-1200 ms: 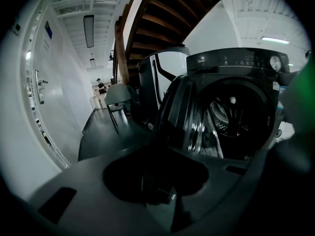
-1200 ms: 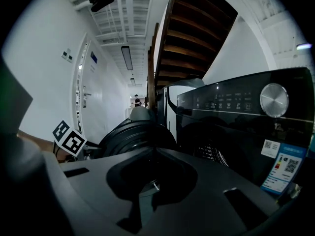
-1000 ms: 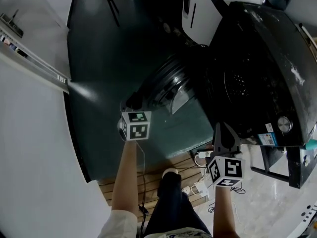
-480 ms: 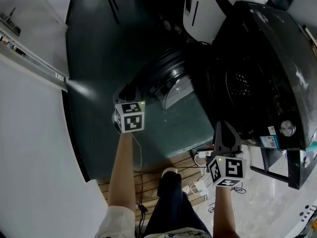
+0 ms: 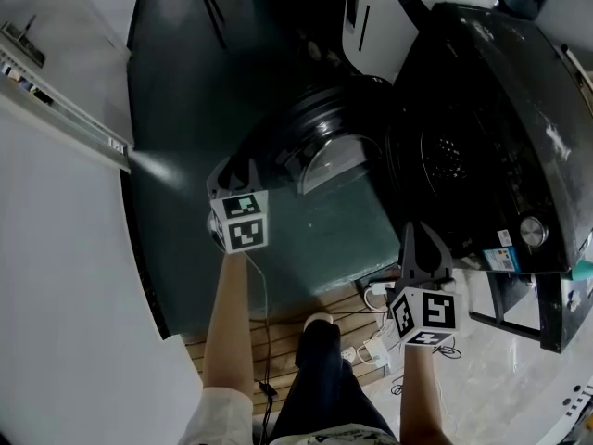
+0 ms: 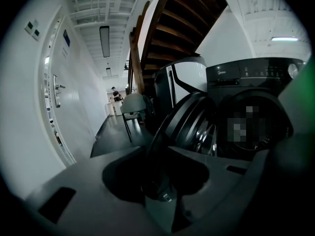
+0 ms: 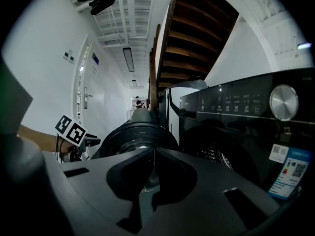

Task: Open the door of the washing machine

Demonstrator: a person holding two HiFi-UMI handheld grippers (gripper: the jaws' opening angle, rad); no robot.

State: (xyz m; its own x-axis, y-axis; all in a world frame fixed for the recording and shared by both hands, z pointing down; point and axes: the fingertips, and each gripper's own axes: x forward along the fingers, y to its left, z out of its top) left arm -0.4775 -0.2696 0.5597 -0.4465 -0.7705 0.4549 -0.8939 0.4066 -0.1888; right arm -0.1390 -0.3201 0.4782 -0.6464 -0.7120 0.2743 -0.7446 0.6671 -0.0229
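Now: black washing machine (image 5: 491, 128) at frame right, its round door (image 5: 320, 142) standing partly open, glass bowl showing. Left gripper (image 5: 239, 172) clamped on the door's outer rim. Right gripper (image 5: 420, 241) jaws together, nothing between them, just beside the machine's front.

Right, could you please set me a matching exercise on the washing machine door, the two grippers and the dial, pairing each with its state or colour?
Things:
1. door
2. left gripper
3. right gripper
4. dial

States or colours:
a. jaws together, nothing between them
b. silver
c. swung open
d. closed on the door's rim

Pairs: 1-c, 2-d, 3-a, 4-b
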